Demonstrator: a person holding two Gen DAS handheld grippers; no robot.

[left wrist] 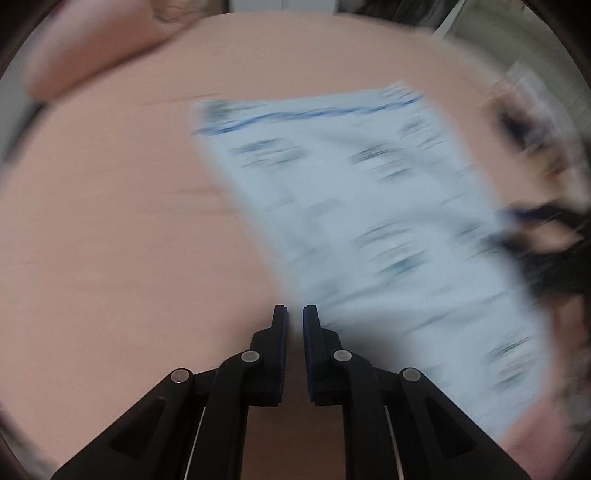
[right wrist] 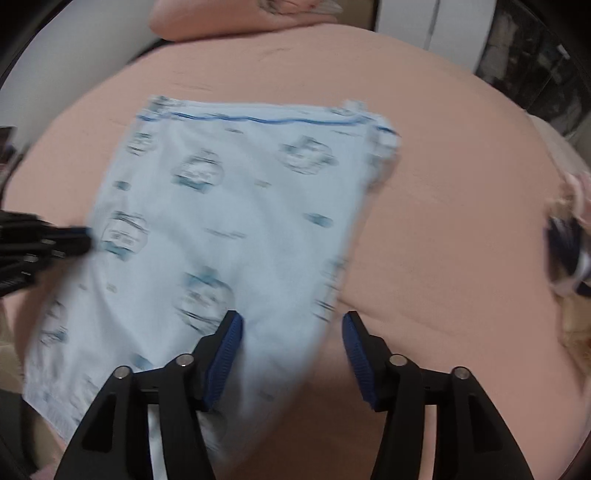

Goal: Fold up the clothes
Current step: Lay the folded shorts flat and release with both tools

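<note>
Ahead and to the left of the left tongs (left wrist: pixel 294 317) the pink bed (left wrist: pixel 110 221) lies bare, open right up to the pillow (left wrist: pixel 85 55) at the far edge. To their right the pale blue garment (left wrist: pixel 369 206) covers the sheet. Right of the right tongs (right wrist: pixel 291 325) there's clear sheet until a small heap of clothes (right wrist: pixel 569 254) at the edge.

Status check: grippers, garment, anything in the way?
Left gripper nearly shut, holding nothing. Right gripper open over the light blue printed garment, spread on the pink bed. Pillow beyond; nothing blocking.
</note>
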